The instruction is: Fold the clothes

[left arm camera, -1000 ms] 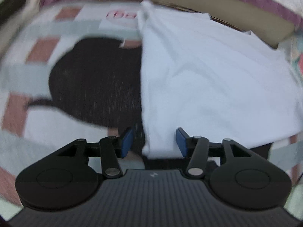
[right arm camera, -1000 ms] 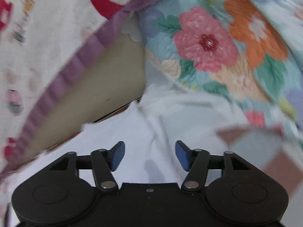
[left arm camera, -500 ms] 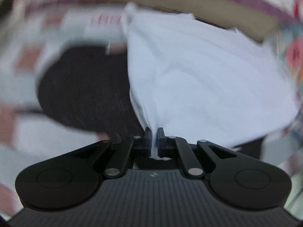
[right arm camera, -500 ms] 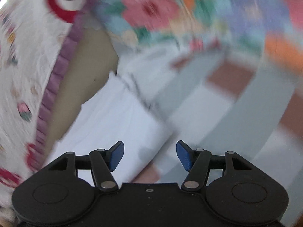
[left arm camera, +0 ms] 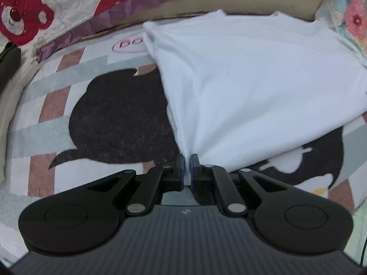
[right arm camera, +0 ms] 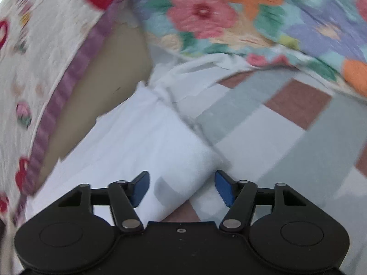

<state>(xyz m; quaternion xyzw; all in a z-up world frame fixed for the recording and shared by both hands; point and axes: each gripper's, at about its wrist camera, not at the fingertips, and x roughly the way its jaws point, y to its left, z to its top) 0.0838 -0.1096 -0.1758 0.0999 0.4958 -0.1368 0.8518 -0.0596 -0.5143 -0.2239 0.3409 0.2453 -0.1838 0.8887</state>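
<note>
Since closing, left gripper pinches white shirt corner; right gripper gapes.

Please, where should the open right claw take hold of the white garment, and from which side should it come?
Grip the rounded near corner of the white garment, directly ahead of the right claw. Approach from the near side, low and level: that folded corner lies thick on the mat, between the open jaws.

Soft matt white cloth garment
</note>
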